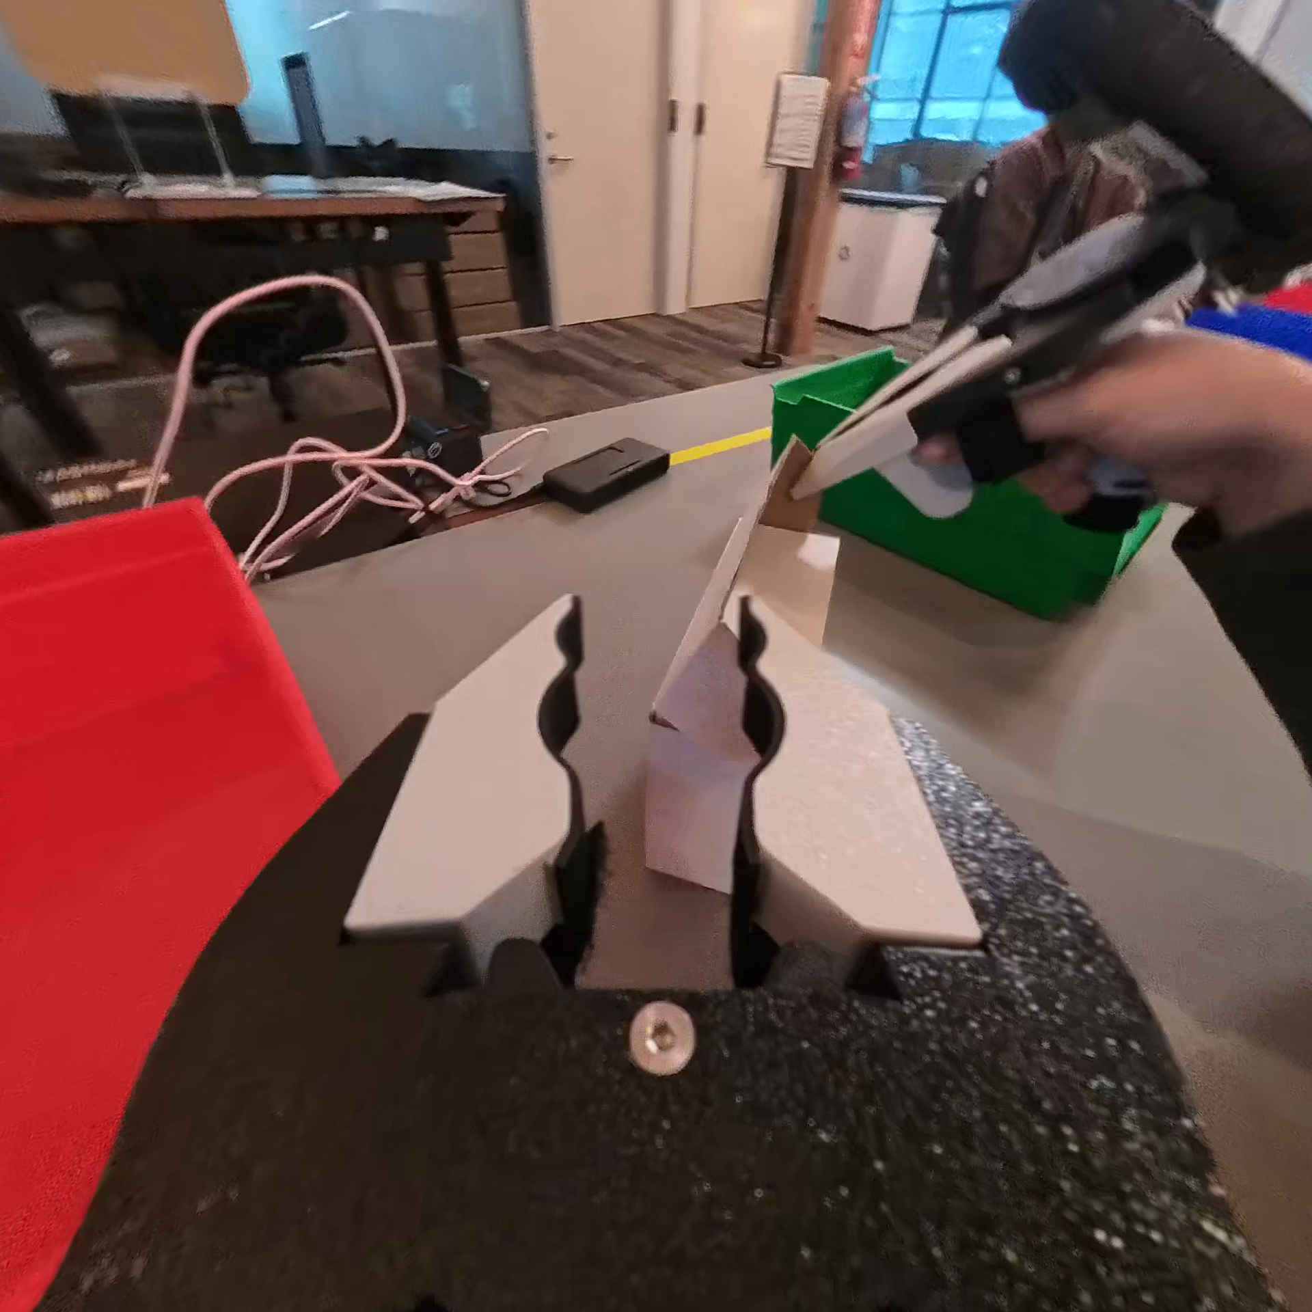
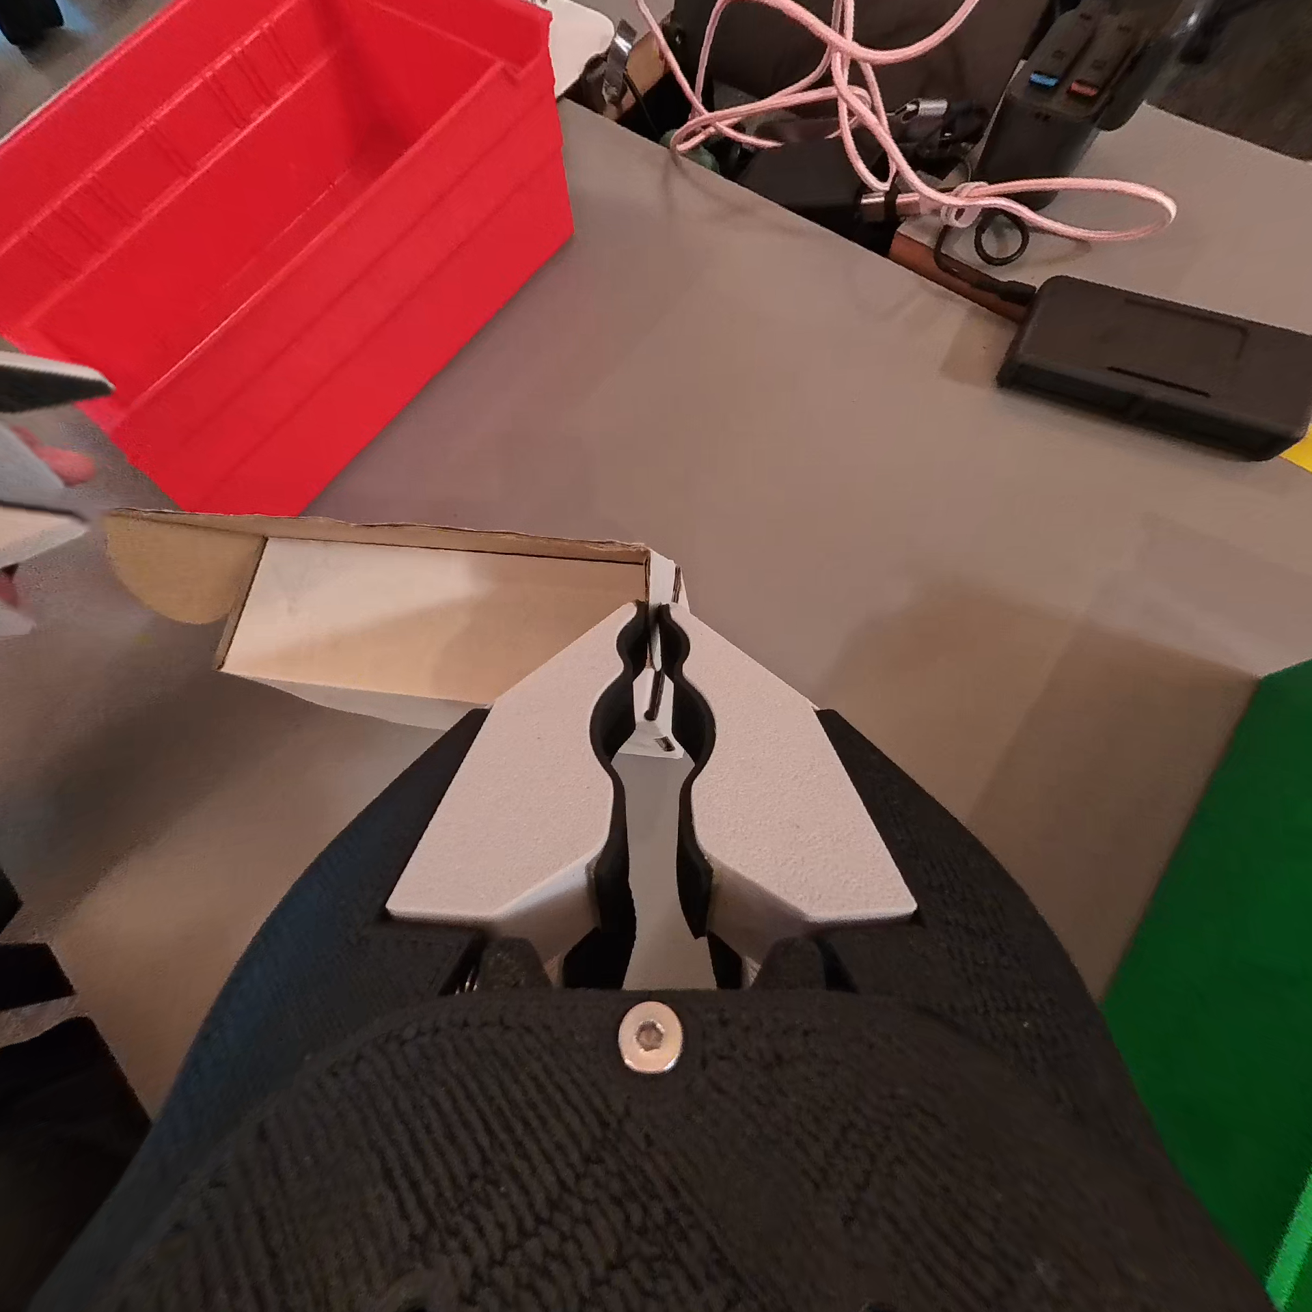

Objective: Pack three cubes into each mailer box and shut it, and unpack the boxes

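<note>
Broad grey matte worktop (image 2: 816, 497), smooth, carrying everything. Large red ribbed plastic bin (image 2: 284, 234) at the left, open-topped; green plastic bin (image 1: 994, 539) at the right. Between the two bins, white cardboard mailer box (image 2: 397, 625), brown raw inside, lid lifted and raw-edged. Right tongs (image 2: 654, 618) clamped tight on a thin flap at the box's right corner, both black wavy pads pressing the cardboard. Left tongs (image 1: 660, 618) standing partly open at the box's opposite end: a white side flap (image 1: 699, 752) lying against the right-hand finger, clear space between flap and left-hand finger, so nothing gripped there. Flat black rectangular case (image 2: 1157, 369) at the far edge of the worktop, well apart from the box. Tangle of pink braided cable (image 2: 887, 142) beyond it, looped over dark gear. Short yellow tape strip (image 1: 717, 447) beside the green bin.
</note>
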